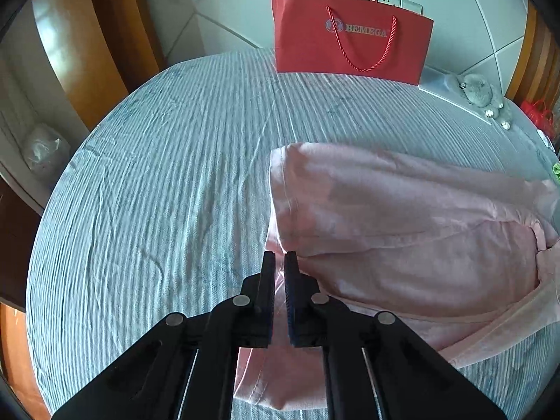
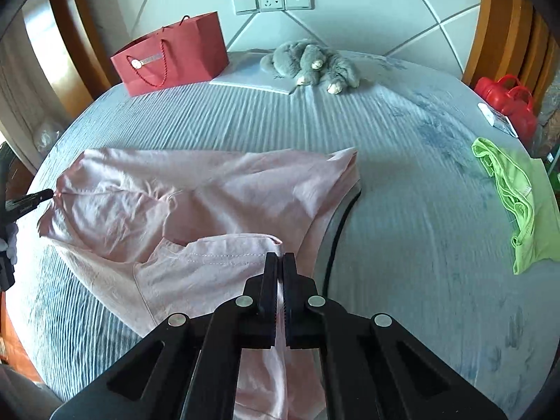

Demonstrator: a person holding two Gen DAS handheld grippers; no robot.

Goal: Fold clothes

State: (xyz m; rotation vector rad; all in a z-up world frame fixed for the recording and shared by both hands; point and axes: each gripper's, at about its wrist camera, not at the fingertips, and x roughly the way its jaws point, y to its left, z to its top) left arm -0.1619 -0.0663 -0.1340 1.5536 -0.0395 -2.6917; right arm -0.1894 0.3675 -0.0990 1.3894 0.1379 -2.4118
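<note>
left gripper [image 1: 279, 262] pinching the left edge of the pink garment [image 2: 196, 192], spread rumpled across the striped bed sheet [image 1: 157, 175]; right gripper [image 2: 279, 262] clamped on its near hem; green cloth [image 2: 518, 203] far right.

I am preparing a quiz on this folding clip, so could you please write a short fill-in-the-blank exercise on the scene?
1. Both grippers are shut on the ____ garment.
2. The paper bag by the headboard is ____.
3. The grey plush toy lies on the ____, beyond the garment.
4. A crumpled ____ garment lies to the right gripper's right.

Missing words: pink; red; bed; green
</note>
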